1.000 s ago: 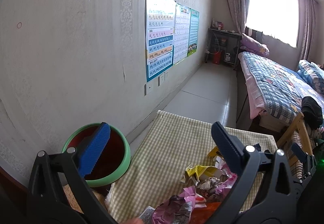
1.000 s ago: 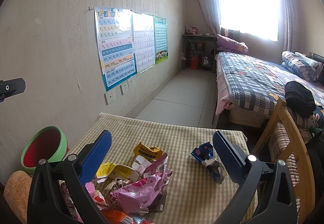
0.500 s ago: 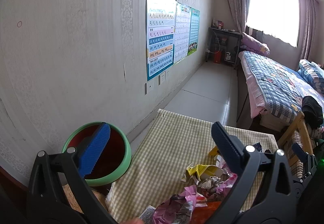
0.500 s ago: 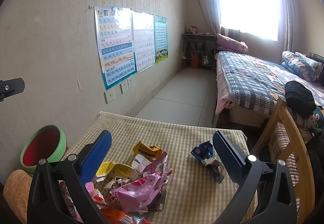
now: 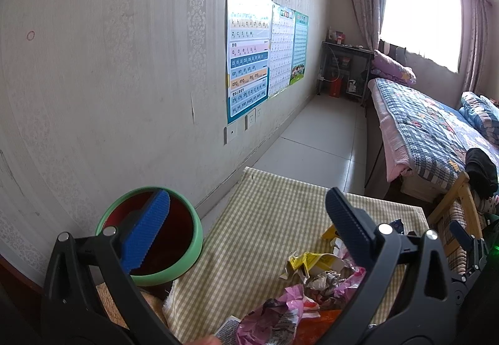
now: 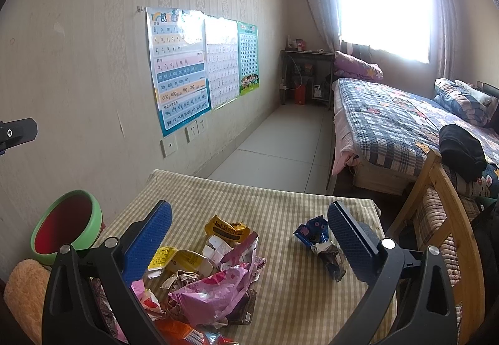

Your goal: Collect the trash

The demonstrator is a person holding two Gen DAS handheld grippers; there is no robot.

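- Bedroom scene: a checked table [image 6: 280,208] stands near a wall with posters [image 6: 177,70]; a bed [image 6: 389,120] lies far right.
- Left claw [image 5: 246,220] gapes wide, holding nothing, touching nothing.
- Right claw [image 6: 249,229] is likewise spread wide and empty, above the table.
- Wrappers [image 6: 215,279] are piled at the near left of the table, between and below the right claw's fingers; a blue wrapper [image 6: 315,232] lies apart, just inside its right finger.
- Bin [image 5: 187,251], green-rimmed, sits left of the table, behind the left claw's left finger.
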